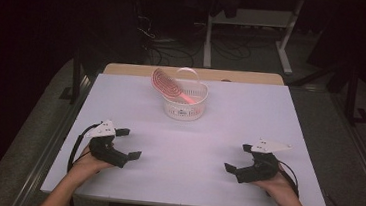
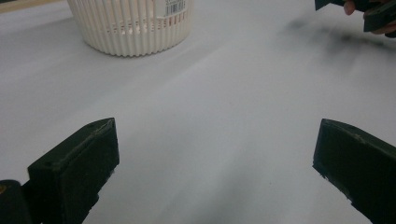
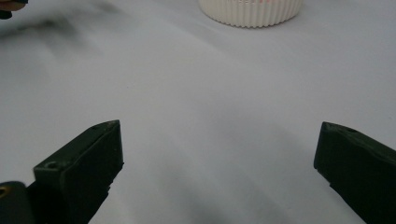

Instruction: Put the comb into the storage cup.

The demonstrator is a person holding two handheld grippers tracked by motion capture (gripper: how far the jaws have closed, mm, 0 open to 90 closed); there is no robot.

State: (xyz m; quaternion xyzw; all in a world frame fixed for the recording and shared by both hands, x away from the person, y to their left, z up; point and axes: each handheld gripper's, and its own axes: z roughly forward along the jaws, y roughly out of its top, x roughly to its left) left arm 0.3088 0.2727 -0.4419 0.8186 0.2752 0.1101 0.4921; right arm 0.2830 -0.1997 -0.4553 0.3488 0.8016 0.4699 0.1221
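A white ribbed basket (image 1: 185, 104) stands at the back middle of the white table (image 1: 188, 133). A pink hairbrush (image 1: 168, 84) leans in it, its oval head sticking out over the rim to the left. The basket also appears at the top of the left gripper view (image 2: 133, 23) and of the right gripper view (image 3: 251, 10). My left gripper (image 1: 128, 144) rests near the front left of the table, open, with nothing between its jaws. My right gripper (image 1: 236, 158) rests at the front right, open and empty too. Both point inward toward the table's middle.
A wooden strip (image 1: 123, 68) runs behind the table's far edge. Beyond it the dark floor holds cables and the white legs of another table (image 1: 209, 40). A wide bare stretch of tabletop lies between the grippers and the basket.
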